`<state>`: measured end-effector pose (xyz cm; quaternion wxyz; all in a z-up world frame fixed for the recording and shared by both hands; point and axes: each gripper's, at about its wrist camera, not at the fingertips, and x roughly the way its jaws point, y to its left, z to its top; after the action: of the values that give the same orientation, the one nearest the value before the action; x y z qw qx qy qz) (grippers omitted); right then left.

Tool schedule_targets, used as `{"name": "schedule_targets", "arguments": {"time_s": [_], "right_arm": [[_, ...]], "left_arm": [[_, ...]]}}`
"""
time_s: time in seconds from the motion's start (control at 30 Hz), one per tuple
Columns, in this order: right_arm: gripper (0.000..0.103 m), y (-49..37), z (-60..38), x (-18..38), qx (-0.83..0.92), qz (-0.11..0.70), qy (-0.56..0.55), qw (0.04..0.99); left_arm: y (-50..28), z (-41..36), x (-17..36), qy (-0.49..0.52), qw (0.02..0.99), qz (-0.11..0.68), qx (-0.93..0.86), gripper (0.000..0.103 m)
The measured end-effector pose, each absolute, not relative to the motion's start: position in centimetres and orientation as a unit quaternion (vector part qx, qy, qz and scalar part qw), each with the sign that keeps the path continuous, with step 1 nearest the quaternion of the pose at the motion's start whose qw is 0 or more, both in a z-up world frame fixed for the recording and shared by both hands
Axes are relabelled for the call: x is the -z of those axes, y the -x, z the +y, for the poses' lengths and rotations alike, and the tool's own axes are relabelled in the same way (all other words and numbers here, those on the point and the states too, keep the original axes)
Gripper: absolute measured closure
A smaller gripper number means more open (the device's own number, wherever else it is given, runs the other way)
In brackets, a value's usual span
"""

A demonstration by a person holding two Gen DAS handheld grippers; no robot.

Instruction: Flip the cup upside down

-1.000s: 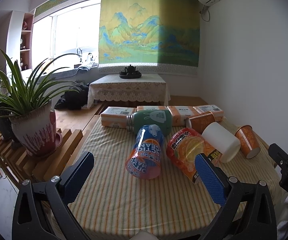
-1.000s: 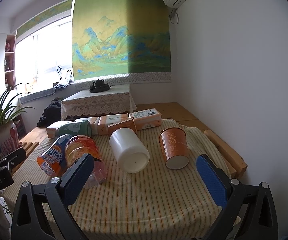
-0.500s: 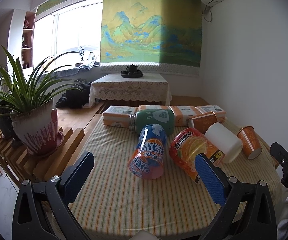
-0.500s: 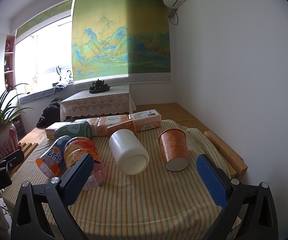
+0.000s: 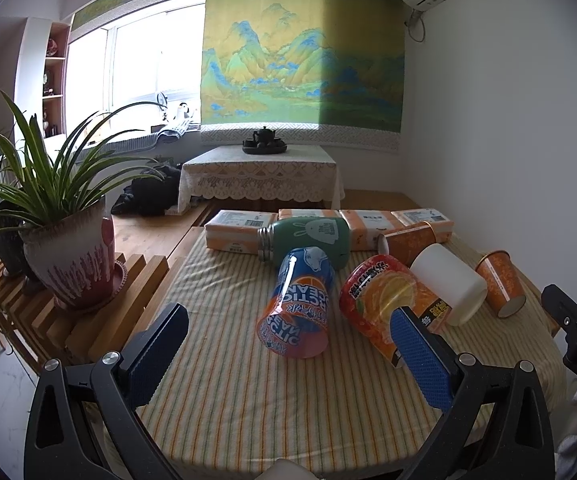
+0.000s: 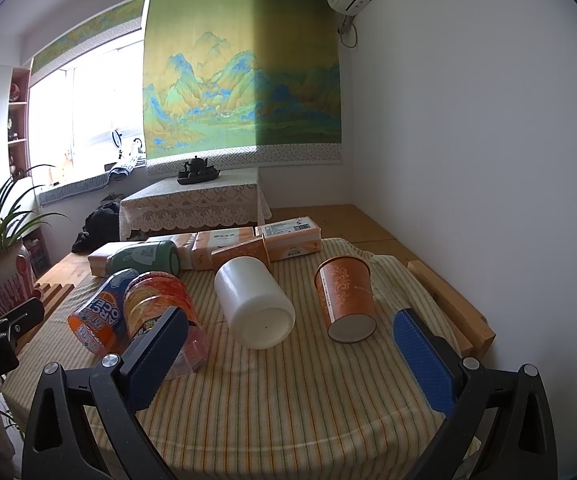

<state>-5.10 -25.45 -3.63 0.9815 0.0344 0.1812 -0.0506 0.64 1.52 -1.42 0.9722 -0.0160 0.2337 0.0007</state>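
Observation:
Several cups lie on their sides on a striped tablecloth. In the left wrist view a blue-and-pink cup lies ahead of my open left gripper, beside an orange-print cup, a white cup and an orange paper cup. In the right wrist view my open right gripper is just short of the white cup and the orange paper cup. Both grippers are empty and above the table's near edge.
A green bottle and another orange cup lie near the back in front of a row of tissue packs. A potted plant stands on a wooden slat rack at left. A wooden ledge runs along the right edge.
Both grippers have drifted slightly; the cups sit a little differently in each view. Nothing on the table has moved. Both grippers stay open.

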Motion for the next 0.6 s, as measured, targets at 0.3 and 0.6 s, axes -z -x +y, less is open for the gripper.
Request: {"name": "schedule_targets", "arguments": {"time_s": [0.3,0.6], "right_arm": [[0.002,4.4,-25.5,3.8,0.046,0.189,-0.032,0.980],[0.002,3.8,-25.3,3.3,0.046,0.185,-0.020,0.981]], "left_arm": [[-1.2,1.3,1.6,0.016,0.970,0.241,-0.001,0.001],[-1.7,1.2,1.6,0.014,0.970,0.243,-0.002,0.001]]}}
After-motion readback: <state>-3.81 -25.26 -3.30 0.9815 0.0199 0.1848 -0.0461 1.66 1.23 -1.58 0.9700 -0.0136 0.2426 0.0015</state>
